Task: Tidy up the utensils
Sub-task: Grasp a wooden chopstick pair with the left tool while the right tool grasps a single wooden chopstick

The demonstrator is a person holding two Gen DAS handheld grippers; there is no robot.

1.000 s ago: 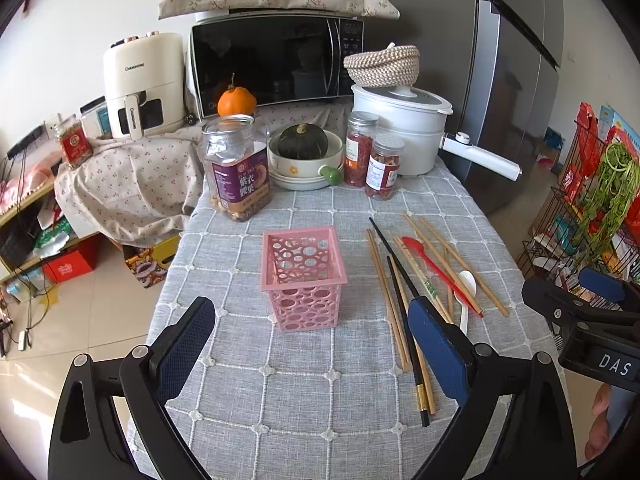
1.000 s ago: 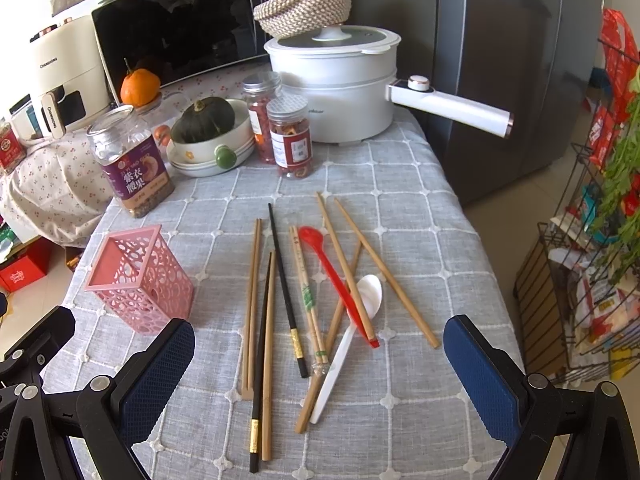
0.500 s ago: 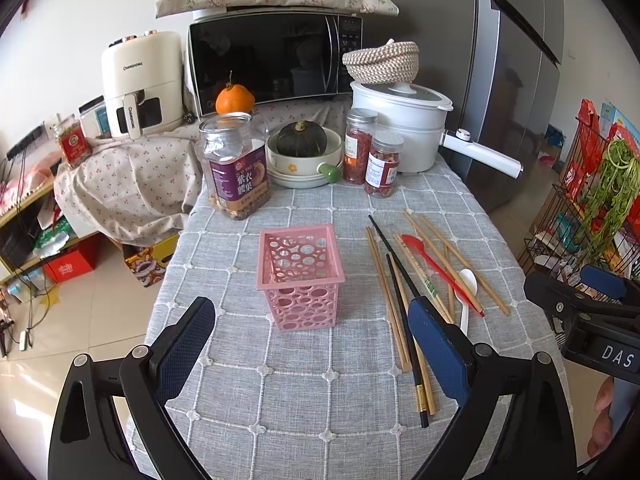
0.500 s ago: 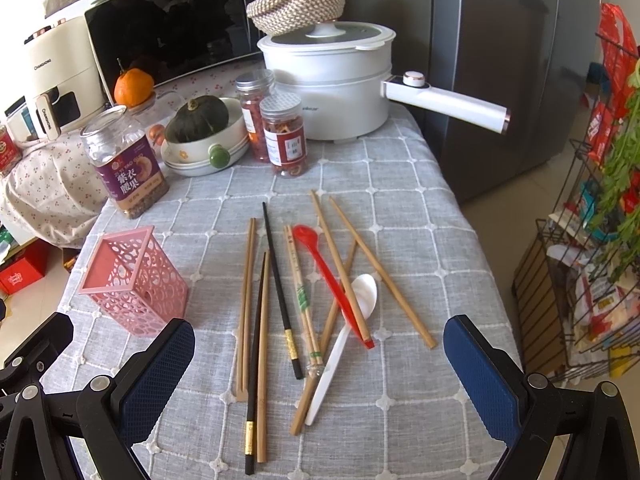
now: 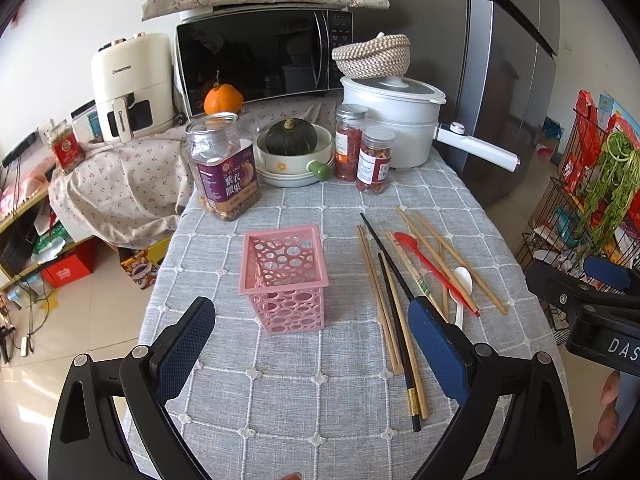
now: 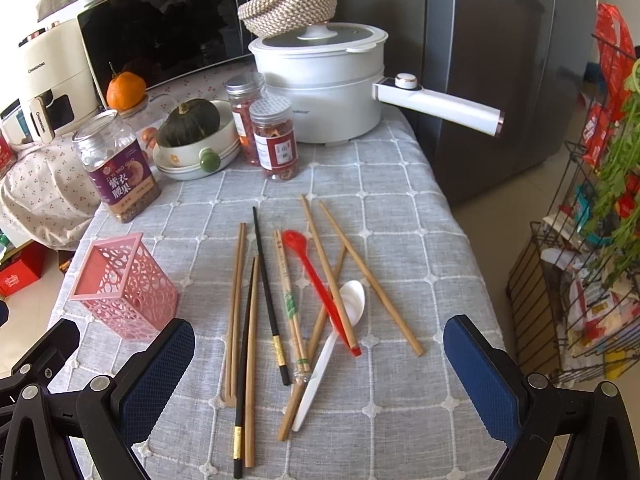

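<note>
A pink perforated utensil basket [image 5: 285, 278] stands upright and empty on the grey checked tablecloth; it also shows in the right wrist view [image 6: 125, 286]. To its right lie several wooden chopsticks [image 6: 235, 304], black chopsticks [image 6: 266, 288], a red spoon [image 6: 316, 284] and a white spoon [image 6: 332, 352]. The same pile shows in the left wrist view [image 5: 416, 276]. My left gripper [image 5: 312, 354] is open and empty, just in front of the basket. My right gripper [image 6: 320, 376] is open and empty, above the near ends of the utensils.
At the back of the table stand a nut jar [image 5: 224, 168], a bowl with a dark squash [image 5: 294, 152], two spice jars [image 5: 362, 148] and a white pot [image 5: 394, 120] with a long handle. A wire rack [image 6: 592, 240] stands to the right of the table.
Both grippers have drifted slightly forward over the table; the basket and utensils appear a little nearer. Nothing on the table has moved.
</note>
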